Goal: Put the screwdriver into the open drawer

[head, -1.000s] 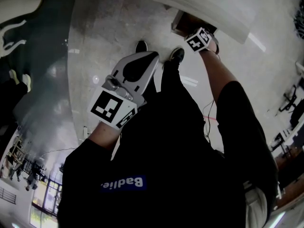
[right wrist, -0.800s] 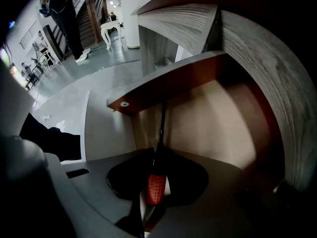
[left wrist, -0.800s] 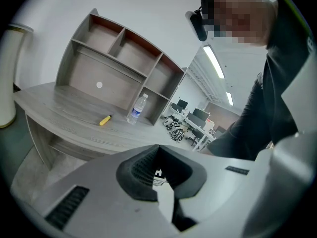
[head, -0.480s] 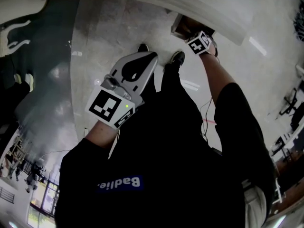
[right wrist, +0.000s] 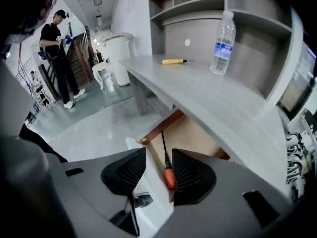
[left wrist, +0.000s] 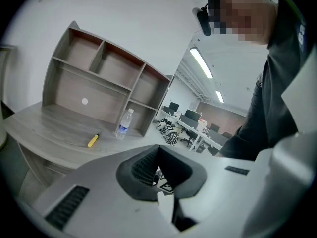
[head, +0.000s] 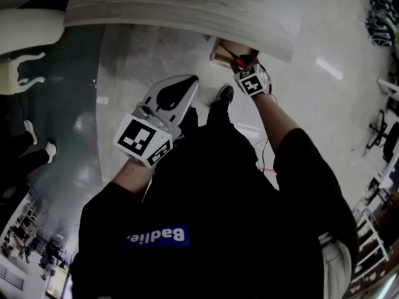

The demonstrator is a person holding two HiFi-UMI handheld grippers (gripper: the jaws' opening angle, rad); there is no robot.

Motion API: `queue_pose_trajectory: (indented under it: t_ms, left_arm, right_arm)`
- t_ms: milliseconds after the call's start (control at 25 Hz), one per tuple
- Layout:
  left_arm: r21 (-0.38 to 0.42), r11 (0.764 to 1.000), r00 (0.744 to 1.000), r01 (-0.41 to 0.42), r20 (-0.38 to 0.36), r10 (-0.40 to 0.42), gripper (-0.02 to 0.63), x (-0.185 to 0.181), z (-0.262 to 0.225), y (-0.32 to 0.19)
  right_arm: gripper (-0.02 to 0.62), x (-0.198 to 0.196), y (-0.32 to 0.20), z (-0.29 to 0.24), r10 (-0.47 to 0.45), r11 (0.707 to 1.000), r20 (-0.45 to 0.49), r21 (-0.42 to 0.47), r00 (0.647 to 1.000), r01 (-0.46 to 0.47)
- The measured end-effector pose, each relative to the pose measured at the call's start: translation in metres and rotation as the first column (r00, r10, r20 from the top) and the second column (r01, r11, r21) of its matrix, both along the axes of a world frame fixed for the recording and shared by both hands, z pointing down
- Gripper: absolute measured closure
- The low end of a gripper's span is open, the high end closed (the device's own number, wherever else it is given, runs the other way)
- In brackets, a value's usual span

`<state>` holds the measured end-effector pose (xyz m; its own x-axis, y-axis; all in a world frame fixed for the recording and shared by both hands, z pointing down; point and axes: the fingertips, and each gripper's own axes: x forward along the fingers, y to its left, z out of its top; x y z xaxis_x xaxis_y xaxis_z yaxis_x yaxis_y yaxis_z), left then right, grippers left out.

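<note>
The right tool (right wrist: 158, 152) hangs over the open wooden drawer (right wrist: 195, 133) beneath the grey bench (right wrist: 198, 90). Its jaws have just been opening and stand wide with nothing gripped, which I take for the release. The orange-handled screwdriver with a black shaft (right wrist: 168, 170) lies in the drawer by its near side, below the gap. It looks free of both pads, though the handle sits close by the right one. The left tool (left wrist: 159, 148) waits aside, tips together and empty. The right jaw hides the handle's butt, and the bench covers the drawer's back.
</note>
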<state>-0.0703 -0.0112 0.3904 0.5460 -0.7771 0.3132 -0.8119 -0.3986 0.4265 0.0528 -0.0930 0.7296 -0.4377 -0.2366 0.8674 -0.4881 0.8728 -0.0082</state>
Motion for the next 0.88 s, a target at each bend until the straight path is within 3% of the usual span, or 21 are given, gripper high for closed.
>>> queue_pose_trajectory:
  t_ms: [240, 480, 880]
  left_arm:
    - [0.054, 0.997, 0.998, -0.06, 0.0, 0.06, 0.604, 0.013, -0.029, -0.008]
    - [0.105, 0.987, 0.993, -0.118, -0.014, 0.12, 0.604, 0.031, -0.053, -0.021]
    - [0.142, 0.972, 0.978, -0.189, -0.065, 0.2, 0.604, 0.06, -0.078, -0.025]
  right_arm:
    - [0.439, 0.004, -0.009, -0.072, 0.125, 0.991, 0.136, 0.035, 0.983, -0.131]
    - [0.471, 0.014, -0.02, -0.144, 0.178, 0.975, 0.24, 0.09, 0.954, -0.205]
    - [0.531, 0.027, -0.011, -0.234, 0.254, 0.944, 0.387, 0.103, 0.886, -0.315]
